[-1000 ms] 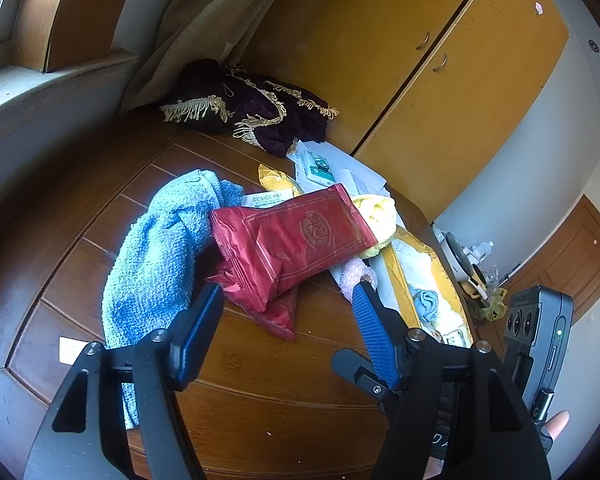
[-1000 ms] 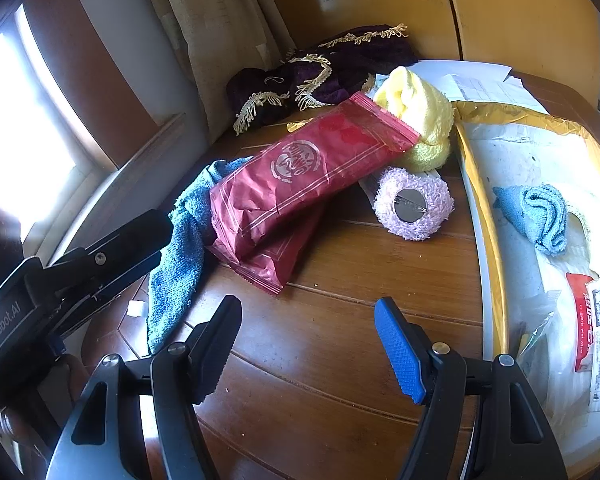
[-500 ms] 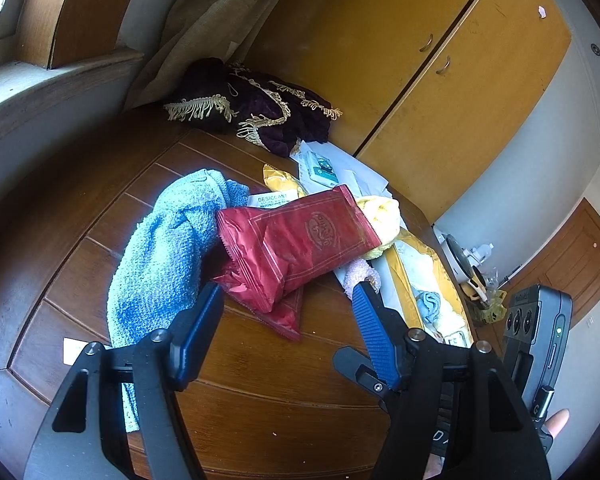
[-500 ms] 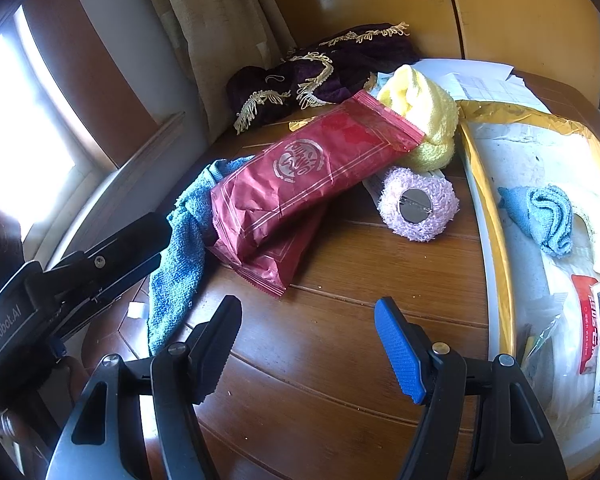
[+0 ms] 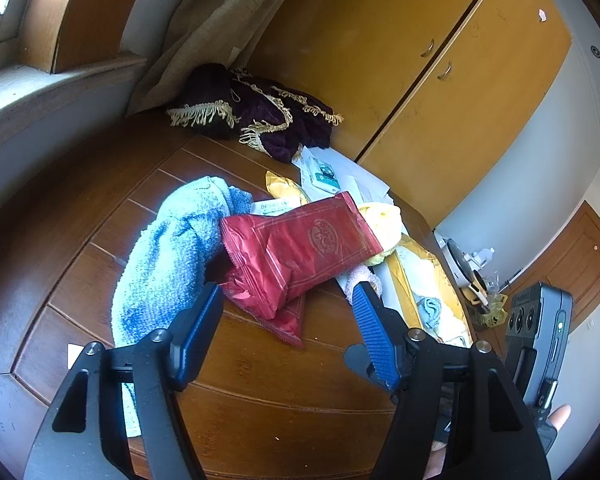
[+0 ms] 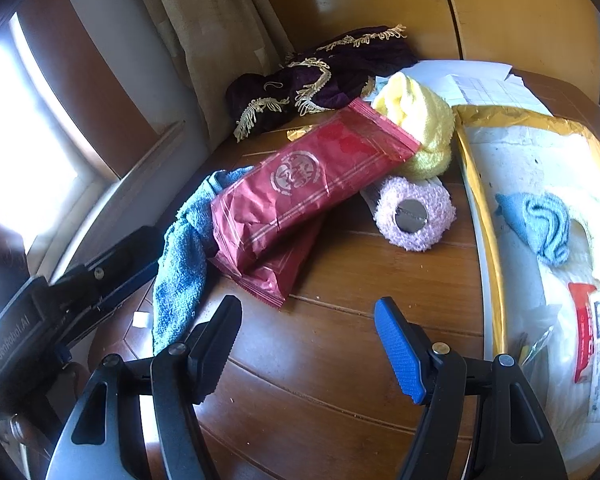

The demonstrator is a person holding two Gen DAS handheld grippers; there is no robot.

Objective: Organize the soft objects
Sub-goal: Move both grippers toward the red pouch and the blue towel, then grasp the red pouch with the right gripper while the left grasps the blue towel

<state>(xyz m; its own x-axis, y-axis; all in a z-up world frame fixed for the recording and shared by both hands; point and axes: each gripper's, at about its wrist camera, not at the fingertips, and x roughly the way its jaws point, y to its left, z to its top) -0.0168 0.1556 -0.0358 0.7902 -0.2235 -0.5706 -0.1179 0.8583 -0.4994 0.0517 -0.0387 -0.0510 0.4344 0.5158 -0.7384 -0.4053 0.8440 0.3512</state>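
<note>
Left wrist view: the left tongs (image 5: 286,304) hang spread wide over the brown bench (image 5: 292,384), holding nothing. A blue towel (image 5: 168,256) lies at mid-left, touching a red packet (image 5: 300,248) in the middle. Right wrist view: the right tongs (image 6: 306,326) are spread too, and hold nothing. A yellow cloth (image 6: 420,120) sits at the packet's far end, a pink puff (image 6: 414,214) just beside it, and a small blue cloth (image 6: 540,220) on the gold tray (image 6: 482,208) at the right.

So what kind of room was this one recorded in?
Most likely a bedroom or living space in a home: a cluttered wooden table stands by a curtained window, with yellow wardrobe-style cabinet doors behind and towels and packets strewn about.
</note>
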